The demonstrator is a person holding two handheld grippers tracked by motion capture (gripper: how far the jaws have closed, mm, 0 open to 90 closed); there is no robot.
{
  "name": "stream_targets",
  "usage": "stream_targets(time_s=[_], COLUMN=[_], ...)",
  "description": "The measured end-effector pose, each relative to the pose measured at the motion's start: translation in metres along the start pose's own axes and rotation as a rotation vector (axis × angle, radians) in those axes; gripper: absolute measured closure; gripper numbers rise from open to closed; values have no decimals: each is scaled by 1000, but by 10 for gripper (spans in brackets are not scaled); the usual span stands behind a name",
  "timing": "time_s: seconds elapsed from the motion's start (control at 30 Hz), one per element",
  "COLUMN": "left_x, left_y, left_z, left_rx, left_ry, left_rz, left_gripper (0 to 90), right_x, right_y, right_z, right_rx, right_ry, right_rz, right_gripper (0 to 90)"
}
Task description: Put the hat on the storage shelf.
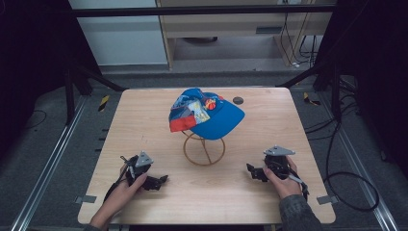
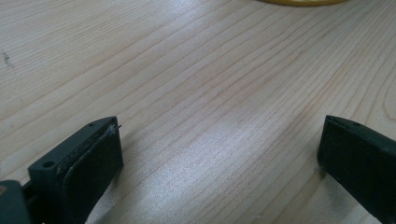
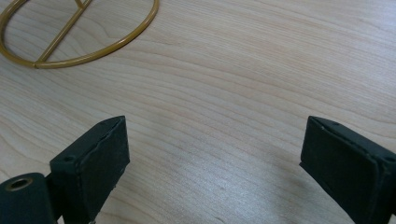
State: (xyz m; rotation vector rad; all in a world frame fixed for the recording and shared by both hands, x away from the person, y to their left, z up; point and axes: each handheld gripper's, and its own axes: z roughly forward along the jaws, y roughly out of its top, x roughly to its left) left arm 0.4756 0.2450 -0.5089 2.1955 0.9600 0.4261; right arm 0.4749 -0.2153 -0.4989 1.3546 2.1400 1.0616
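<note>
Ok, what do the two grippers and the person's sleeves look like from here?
Both the left gripper and the right gripper are black, each topped by a grey three-cornered plate and trailing a black cable. Their jaws are flat, black and blocky. The right arm wears a dark grey sleeve.

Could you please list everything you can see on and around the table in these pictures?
cap: one, blue with red and printed panels, on the stand at table centre
wire stand: one, gold, ring base on the table
dark disc: one, far edge, right of the cap
table: one, light wood
left hand-held gripper: one, black, near left, open
right hand-held gripper: one, black, near right, open
</note>
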Motion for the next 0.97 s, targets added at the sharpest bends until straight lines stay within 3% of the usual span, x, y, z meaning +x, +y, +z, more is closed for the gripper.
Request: stream_targets(time_s=[0.53,0.6,0.63,0.97], left_x=[0,0,0,0], left_y=[0,0,0,0], left_z=[0,0,0,0], left_rx=[0,0,0,0], left_ry=[0,0,0,-2], left_rz=[0,-1,0,1], left_gripper=[0,0,0,0], right_x=[10,13,17,18], right_y=[-6,-5,-5,-5], right_z=[13,14,16,16], right_rx=[36,44,59,59], right_ry=[-8,-14,-35,-29], right_rz=[-10,-27,-71,-72], right_gripper=[70,62,57,56])
